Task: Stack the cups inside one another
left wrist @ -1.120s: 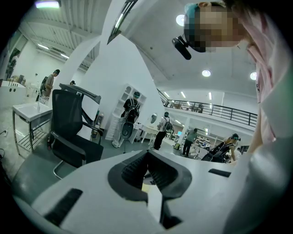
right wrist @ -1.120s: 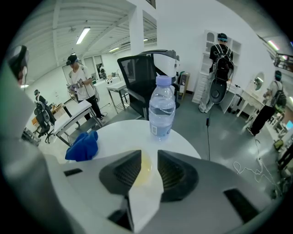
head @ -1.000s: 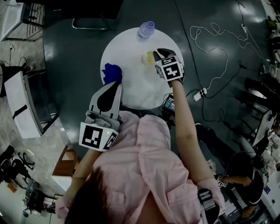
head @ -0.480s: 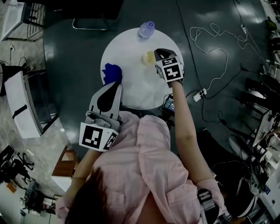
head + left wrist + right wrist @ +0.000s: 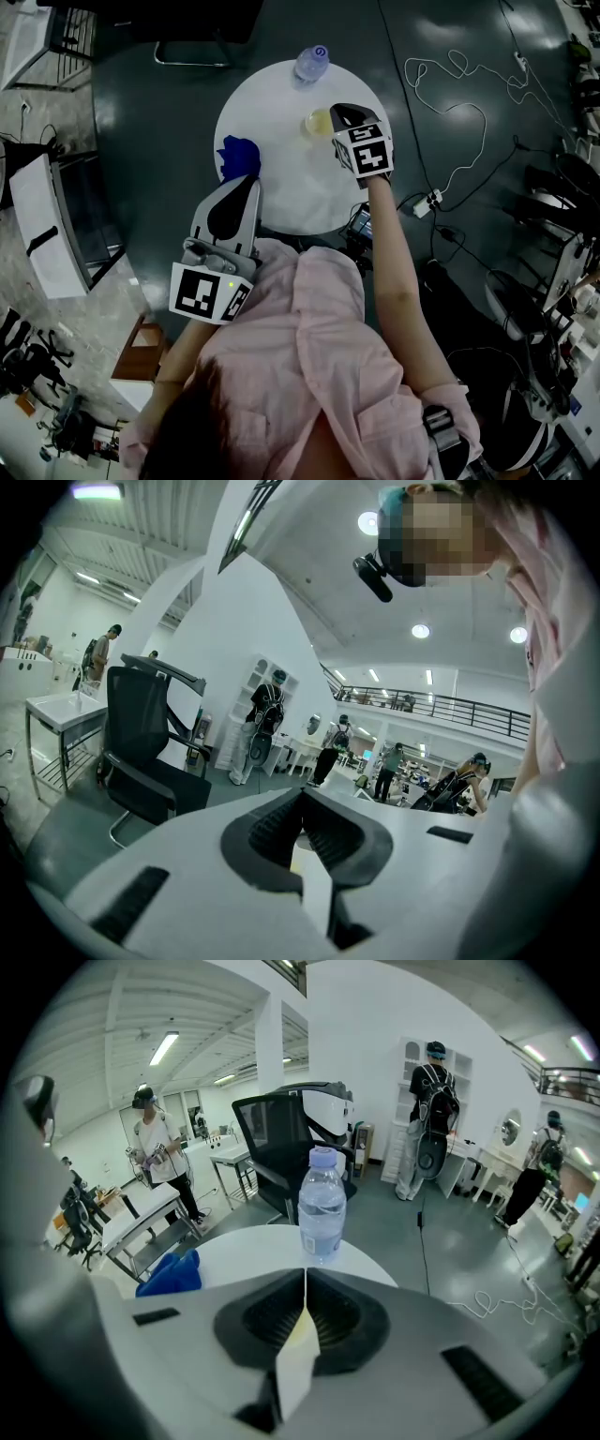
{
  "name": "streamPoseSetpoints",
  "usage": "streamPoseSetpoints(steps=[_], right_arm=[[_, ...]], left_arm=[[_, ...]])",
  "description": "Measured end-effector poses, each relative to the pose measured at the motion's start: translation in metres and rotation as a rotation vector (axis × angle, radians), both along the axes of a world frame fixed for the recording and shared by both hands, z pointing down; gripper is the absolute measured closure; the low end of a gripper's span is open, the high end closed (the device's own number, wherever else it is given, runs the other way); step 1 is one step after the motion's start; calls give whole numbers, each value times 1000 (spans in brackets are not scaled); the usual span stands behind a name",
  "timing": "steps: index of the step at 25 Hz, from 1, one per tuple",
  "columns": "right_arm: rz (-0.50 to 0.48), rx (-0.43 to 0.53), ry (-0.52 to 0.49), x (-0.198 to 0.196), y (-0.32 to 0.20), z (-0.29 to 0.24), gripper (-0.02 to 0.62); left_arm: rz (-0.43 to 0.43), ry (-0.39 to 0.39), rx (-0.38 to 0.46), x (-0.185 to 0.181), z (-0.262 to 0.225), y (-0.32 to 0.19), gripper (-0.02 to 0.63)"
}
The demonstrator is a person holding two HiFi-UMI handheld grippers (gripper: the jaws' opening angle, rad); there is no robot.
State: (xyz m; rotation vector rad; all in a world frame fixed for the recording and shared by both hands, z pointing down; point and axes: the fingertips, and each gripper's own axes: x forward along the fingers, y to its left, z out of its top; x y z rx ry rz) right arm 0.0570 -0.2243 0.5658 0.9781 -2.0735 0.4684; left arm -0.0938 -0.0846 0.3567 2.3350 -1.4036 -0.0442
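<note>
Cup: pale, see-through cup (image 5: 320,122), far right on the round tabletop (image 5: 281,202), near the water bottle (image 5: 314,62).
Right tool (image 5: 305,1277): jaws have just closed, pinching what looks like the cup's thin wall.
Left tool (image 5: 302,797): jaws together, empty, held near, off the tabletop.
Handling: probably light, thin and flexible; easily crushed or tipped.
Hold: at the rim, gently.

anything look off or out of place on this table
Nothing is spilled or damaged. The one oddity is a blue cloth lying crumpled at the left edge of the table. The bottle stands upright, and the right gripper pinches the wall of the yellowish cup.
</note>
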Motion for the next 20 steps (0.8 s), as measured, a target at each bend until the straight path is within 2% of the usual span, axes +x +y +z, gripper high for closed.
streamPoseSetpoints(steps=[12, 20], right_arm=[[92, 63, -93, 5, 10, -24, 565], [136, 161, -175, 6, 21, -59, 565]], left_arm=[[3, 2, 6, 4, -1, 7, 588], [10, -1, 19, 9, -4, 15, 588]])
